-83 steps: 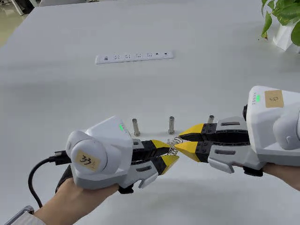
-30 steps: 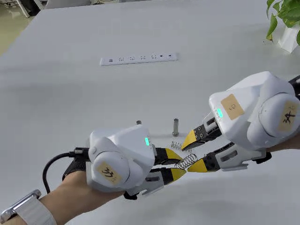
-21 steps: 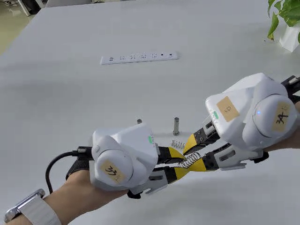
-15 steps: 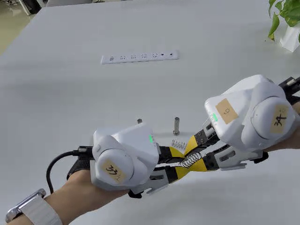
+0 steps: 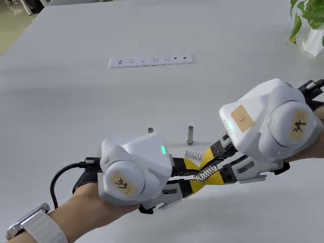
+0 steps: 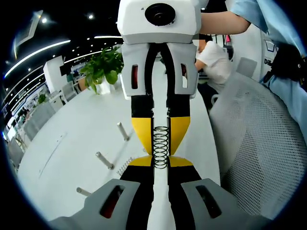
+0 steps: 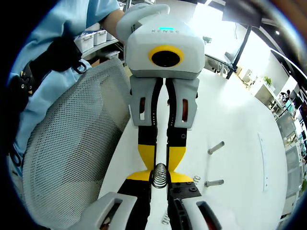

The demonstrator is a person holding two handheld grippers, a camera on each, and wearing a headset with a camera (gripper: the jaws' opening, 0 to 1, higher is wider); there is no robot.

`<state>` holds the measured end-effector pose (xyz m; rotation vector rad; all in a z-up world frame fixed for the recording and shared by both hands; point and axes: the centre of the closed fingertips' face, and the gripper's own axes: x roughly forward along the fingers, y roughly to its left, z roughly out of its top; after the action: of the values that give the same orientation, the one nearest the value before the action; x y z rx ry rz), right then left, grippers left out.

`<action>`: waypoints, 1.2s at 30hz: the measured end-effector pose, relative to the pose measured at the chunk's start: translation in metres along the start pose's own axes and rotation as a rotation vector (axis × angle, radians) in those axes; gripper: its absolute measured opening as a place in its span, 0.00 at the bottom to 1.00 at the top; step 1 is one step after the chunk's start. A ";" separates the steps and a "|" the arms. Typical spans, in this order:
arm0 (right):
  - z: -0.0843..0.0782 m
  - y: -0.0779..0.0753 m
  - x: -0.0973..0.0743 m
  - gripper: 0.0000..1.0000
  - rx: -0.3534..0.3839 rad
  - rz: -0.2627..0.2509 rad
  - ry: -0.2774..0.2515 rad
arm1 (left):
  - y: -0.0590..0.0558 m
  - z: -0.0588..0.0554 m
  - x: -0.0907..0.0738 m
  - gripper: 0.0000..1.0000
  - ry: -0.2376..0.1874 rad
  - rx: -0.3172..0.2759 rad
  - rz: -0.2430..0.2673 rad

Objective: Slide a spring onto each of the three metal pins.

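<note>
A small steel spring (image 5: pixel 203 173) hangs in the air between both grippers, just above the white table (image 5: pixel 76 101). My left gripper (image 5: pixel 194 175) (image 6: pixel 160 162) is shut on one end of it. My right gripper (image 5: pixel 211 168) (image 7: pixel 159 176) faces the left one and is shut on the same spring (image 6: pixel 160 143) (image 7: pixel 159 175). Two upright metal pins (image 5: pixel 190 135) (image 5: pixel 150 130) stand bare beyond the grippers. In the left gripper view three bare pins (image 6: pixel 123 130) (image 6: pixel 104 160) (image 6: pixel 83 192) stand in a row. A second spring (image 5: pixel 193 154) lies on the table near the pins.
A white power strip (image 5: pixel 151 61) lies further back on the table. A potted plant (image 5: pixel 306 20) stands at the far right corner. A mesh chair (image 7: pixel 62 143) and a person in a blue shirt are behind the grippers.
One second ago my right gripper stood open around the spring that the left gripper held. It has since closed on the spring. Both grippers have stayed near the same spot.
</note>
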<state>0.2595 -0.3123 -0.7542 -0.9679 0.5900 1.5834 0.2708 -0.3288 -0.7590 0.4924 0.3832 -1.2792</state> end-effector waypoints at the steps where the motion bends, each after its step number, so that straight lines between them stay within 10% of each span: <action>1: 0.000 0.000 0.000 0.08 0.003 0.001 0.001 | 0.000 0.000 0.000 0.06 -0.001 0.000 0.000; 20: 0.003 0.001 0.000 0.07 0.038 0.016 0.002 | -0.001 0.000 -0.003 0.07 -0.050 -0.054 0.008; 36: -0.001 -0.001 0.001 0.07 0.055 0.024 0.014 | 0.022 -0.021 -0.028 0.29 -0.121 -0.267 0.161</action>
<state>0.2605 -0.3120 -0.7553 -0.9345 0.6541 1.5747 0.2852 -0.2897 -0.7589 0.2139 0.3980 -1.0768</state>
